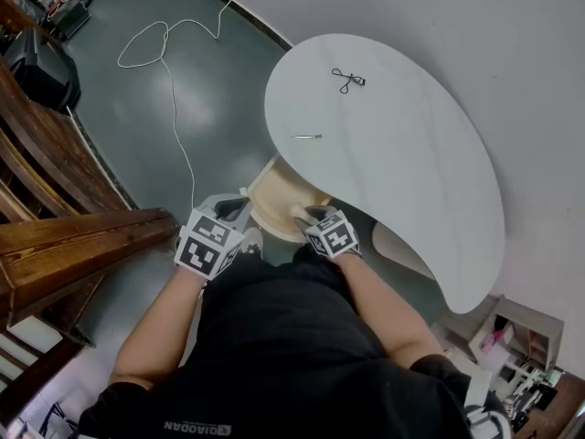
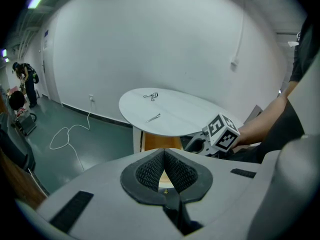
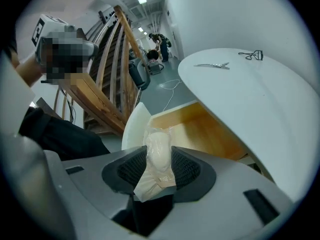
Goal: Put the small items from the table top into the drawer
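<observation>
My right gripper (image 3: pixel 159 153) is shut on a small whitish packet in clear wrap (image 3: pixel 158 159), which it holds above the open wooden drawer (image 3: pixel 200 129). That drawer (image 1: pixel 274 195) stands pulled out from under the white kidney-shaped table (image 1: pixel 402 163). On the table top lie a black eyelash curler (image 1: pixel 347 80) and a thin metal hair clip (image 1: pixel 306 136). My left gripper (image 1: pixel 233 210) hovers just left of the drawer, and its pads (image 2: pixel 150 171) meet at the tips with nothing between them. The left gripper view shows the right gripper (image 2: pixel 220 133) beside the drawer (image 2: pixel 160 143).
A wooden stair rail (image 1: pixel 64 245) rises at the left. A white cable (image 1: pixel 169 71) loops over the green floor. The white wall (image 1: pixel 512 53) runs behind the table. A small white shelf unit (image 1: pixel 521 337) stands at the lower right. People (image 3: pixel 159 43) stand far down the hall.
</observation>
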